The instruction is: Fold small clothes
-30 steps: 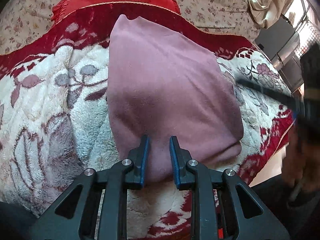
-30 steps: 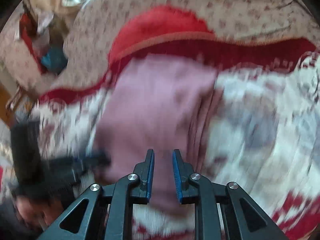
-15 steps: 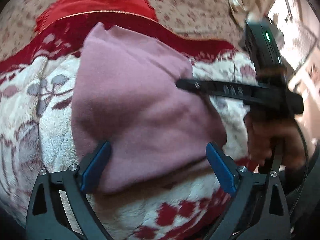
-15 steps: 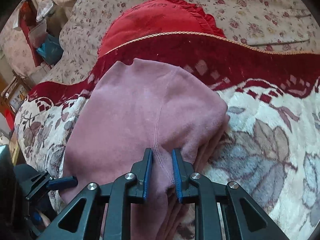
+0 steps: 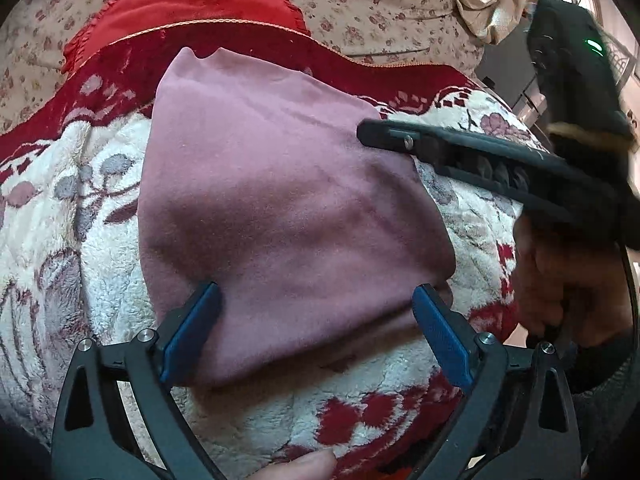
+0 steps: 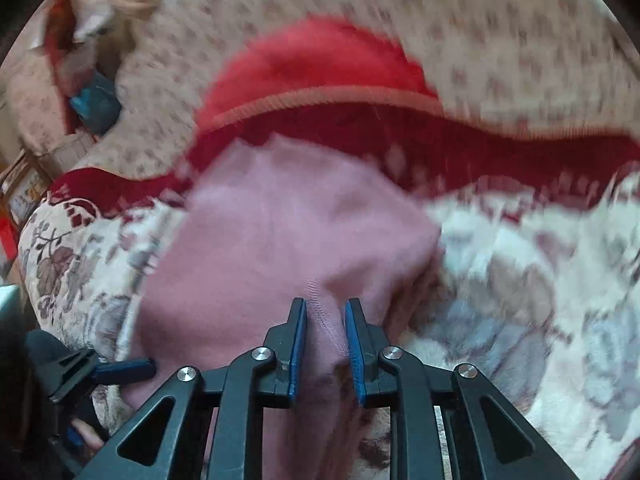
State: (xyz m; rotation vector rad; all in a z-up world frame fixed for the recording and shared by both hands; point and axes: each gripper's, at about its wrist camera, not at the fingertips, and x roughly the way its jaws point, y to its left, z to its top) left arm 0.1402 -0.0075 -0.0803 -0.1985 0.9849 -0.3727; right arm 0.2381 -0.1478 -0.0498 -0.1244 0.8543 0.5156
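A folded mauve-pink garment point(image 5: 280, 208) lies on a white and red floral plush blanket point(image 5: 48, 240). My left gripper point(image 5: 316, 316) is open wide, its blue pads spanning the garment's near edge without gripping it. In the right wrist view the garment point(image 6: 280, 240) fills the middle, blurred by motion. My right gripper point(image 6: 325, 320) is nearly shut with a seamed fold of the garment between its pads. The right gripper also shows side-on in the left wrist view point(image 5: 460, 148), over the garment's right edge. The left gripper shows at the lower left of the right wrist view point(image 6: 120, 368).
A red cushion point(image 5: 180, 8) lies behind the garment against a beige floral sofa back point(image 5: 380, 8). Crumpled cream cloth point(image 5: 488, 0) lies at the upper right. The blanket's red border point(image 5: 360, 408) runs along the near edge. Clutter and a blue item point(image 6: 94, 104) sit at far left.
My left gripper opened wide from nearly shut and let go of the garment's near edge. My right gripper came in over the garment's right side and is now moving, blurring its view.
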